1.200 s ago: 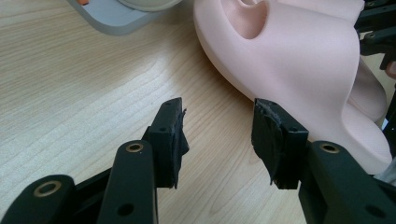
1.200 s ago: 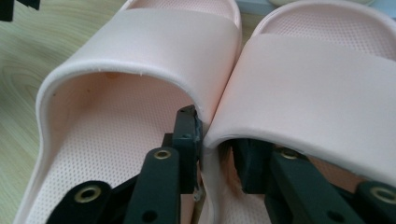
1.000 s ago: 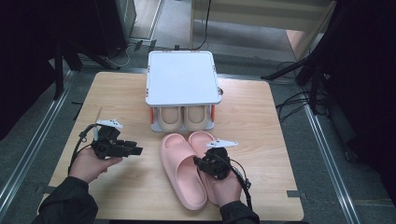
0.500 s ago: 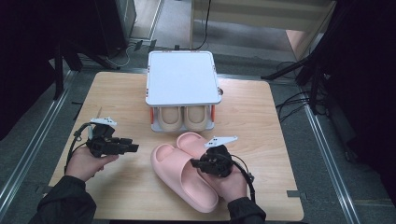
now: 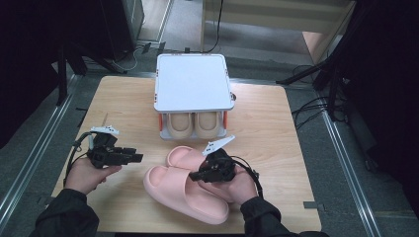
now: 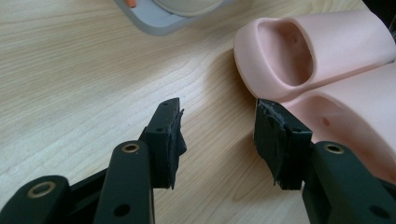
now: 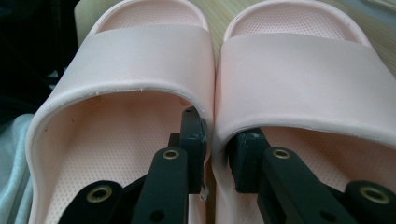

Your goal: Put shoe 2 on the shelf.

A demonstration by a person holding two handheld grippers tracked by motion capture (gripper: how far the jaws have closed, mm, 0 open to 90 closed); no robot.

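I am moving the pair of pink slides across the tabletop (image 5: pixel 123 98), and I judge this the carrying step — the pair is gripped and on its way, not yet set down anywhere final. My right gripper (image 7: pixel 217 151) has its fingers pinched on the two inner walls where the slides meet: one finger sits inside the left pink slide (image 7: pixel 126 93), the other inside the right pink slide (image 7: pixel 303 74), and the two walls are squeezed together between them. From the high view the same gripper (image 5: pixel 213 170) sits over the heel end of the pair, with the nearer slide (image 5: pixel 183 190) stretching toward the near edge and the farther one (image 5: pixel 184 157) just behind it.

My left gripper (image 6: pixel 219 140) holds nothing. Its fingers are spread and have just been opening a little further, with bare wood between them; the toe openings of the slides lie just beyond and to one side of its finger (image 6: pixel 273 140), near but not touching as far as I can tell.

The white shoe rack (image 5: pixel 193 81) stands at the back with a beige pair (image 5: pixel 192 123) on its lower shelf. Next, I think — turn the pink pair toes-first toward the rack, keeping the pinch firm so neither slide slips free.
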